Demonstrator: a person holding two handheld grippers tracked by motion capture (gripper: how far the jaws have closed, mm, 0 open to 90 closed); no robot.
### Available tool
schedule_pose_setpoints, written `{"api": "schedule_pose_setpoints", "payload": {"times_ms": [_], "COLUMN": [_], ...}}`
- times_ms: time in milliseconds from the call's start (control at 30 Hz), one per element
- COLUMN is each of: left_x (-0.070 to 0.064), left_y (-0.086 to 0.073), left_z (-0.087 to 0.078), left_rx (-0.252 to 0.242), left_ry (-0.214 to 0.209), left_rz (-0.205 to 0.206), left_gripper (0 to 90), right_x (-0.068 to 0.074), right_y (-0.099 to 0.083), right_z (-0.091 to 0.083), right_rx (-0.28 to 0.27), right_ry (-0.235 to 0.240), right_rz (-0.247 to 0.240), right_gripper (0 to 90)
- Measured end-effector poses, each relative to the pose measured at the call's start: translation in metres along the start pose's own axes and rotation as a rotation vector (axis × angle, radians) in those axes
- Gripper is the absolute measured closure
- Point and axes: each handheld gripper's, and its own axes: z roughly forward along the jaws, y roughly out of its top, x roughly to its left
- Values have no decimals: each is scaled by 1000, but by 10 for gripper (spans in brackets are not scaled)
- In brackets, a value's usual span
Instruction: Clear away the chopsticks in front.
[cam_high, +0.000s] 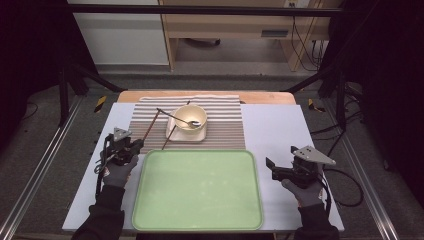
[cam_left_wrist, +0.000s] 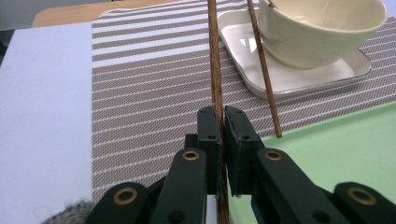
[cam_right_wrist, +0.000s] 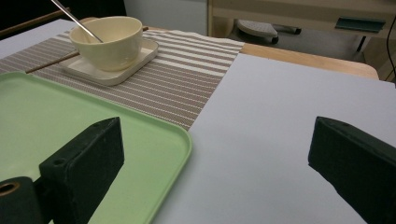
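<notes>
- Pinching one chopstick (cam_left_wrist: 214, 70) near its lower end, the left gripper (cam_left_wrist: 222, 126) can lift it clear of the placemat (cam_left_wrist: 149, 84).
- Ahead to its right, the second chopstick (cam_left_wrist: 264, 70) leans on the square plate (cam_left_wrist: 299, 77) under the bowl (cam_left_wrist: 322, 28).
- Spread wide, the right gripper (cam_right_wrist: 215, 154) waits beside the green tray (cam_right_wrist: 70, 121).

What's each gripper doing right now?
Left gripper: shut on a chopstick.
Right gripper: open, holding nothing.
</notes>
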Motion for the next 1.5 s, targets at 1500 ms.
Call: {"api": "schedule_pose_setpoints", "payload": {"times_ms": [1500], "left_x": [-63], "left_y": [-65], "left_z": [-71], "left_rx": [-3], "left_ry": [-159], "left_rz": [83], "left_gripper": [849], "right_x": [8], "right_y": [1], "right_z": [-2], "right_rx": [-5], "right_ry": [13], "right_rz": [-17], "right_gripper": [37]}}
